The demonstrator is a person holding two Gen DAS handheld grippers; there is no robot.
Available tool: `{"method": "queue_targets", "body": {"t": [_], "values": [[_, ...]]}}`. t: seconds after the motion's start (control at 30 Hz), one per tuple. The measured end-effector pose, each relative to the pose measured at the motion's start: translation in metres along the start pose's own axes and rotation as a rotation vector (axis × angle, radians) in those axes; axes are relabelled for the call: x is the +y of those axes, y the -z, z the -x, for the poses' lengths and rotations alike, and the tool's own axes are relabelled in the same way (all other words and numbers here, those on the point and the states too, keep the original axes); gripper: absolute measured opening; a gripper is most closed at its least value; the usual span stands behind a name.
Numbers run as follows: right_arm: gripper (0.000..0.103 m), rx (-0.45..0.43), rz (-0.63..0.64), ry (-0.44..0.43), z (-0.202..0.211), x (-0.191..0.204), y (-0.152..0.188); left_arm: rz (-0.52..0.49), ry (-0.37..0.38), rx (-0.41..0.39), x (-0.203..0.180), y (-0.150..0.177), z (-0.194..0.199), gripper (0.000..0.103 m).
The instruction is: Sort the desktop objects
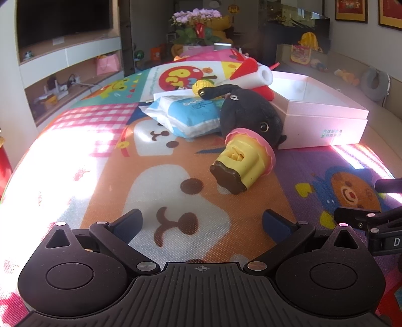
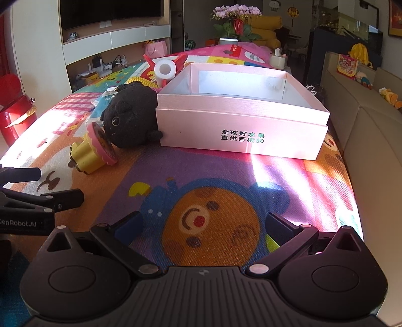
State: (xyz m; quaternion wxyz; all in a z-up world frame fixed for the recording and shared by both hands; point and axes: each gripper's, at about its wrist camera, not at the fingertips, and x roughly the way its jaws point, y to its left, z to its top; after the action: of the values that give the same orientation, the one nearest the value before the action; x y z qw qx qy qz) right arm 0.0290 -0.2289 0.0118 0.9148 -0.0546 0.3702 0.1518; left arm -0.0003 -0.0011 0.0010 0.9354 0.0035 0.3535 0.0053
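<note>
A yellow toy with a pink rim and brown base point(image 1: 242, 162) point(image 2: 94, 152) lies on its side on the cartoon mat. Behind it a black plush animal point(image 1: 251, 113) point(image 2: 130, 118) leans against an open pink box point(image 1: 324, 110) point(image 2: 241, 120). A blue-white packet point(image 1: 186, 115), a yellow ball point(image 1: 202, 84) and a red-and-white rocket toy point(image 1: 253, 73) point(image 2: 164, 69) lie further back. My left gripper point(image 1: 202, 223) is open, well short of the yellow toy. My right gripper point(image 2: 203, 226) is open above the mat, in front of the box.
The other gripper shows at the right edge point(image 1: 371, 221) of the left wrist view and the left edge point(image 2: 37, 201) of the right wrist view. A beige sofa point(image 2: 371, 130) borders the mat on the right. A tissue holder point(image 2: 278, 60) and flowers point(image 2: 236, 15) stand at the far end.
</note>
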Motion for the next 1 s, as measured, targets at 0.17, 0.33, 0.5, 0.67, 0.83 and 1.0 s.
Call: {"method": "queue_targets", "body": {"t": [0.17,0.33,0.5,0.67,0.83,1.0], "values": [[0.103,-0.005,0.006,0.0,0.004,-0.001,0.006,0.014,0.043,-0.019,0.004,-0.008,0.001,0.103],[0.103,-0.001,0.006,0.0,0.004,-0.001,0.004,-0.01,0.029,-0.048,-0.003,-0.03,-0.009,0.103],[0.103,0.001,0.01,0.001,0.004,-0.001,0.004,-0.042,-0.037,-0.089,-0.005,-0.041,-0.015,0.103],[0.103,-0.007,0.012,0.0,0.004,-0.001,0.005,0.011,-0.185,-0.119,0.023,-0.042,-0.012,0.103],[0.103,-0.01,0.031,-0.01,0.002,0.003,0.002,0.07,-0.146,-0.104,0.046,-0.039,-0.008,0.103],[0.103,-0.012,0.04,-0.02,0.0,0.005,0.001,0.13,0.033,-0.114,0.041,-0.036,0.003,0.103]]}}
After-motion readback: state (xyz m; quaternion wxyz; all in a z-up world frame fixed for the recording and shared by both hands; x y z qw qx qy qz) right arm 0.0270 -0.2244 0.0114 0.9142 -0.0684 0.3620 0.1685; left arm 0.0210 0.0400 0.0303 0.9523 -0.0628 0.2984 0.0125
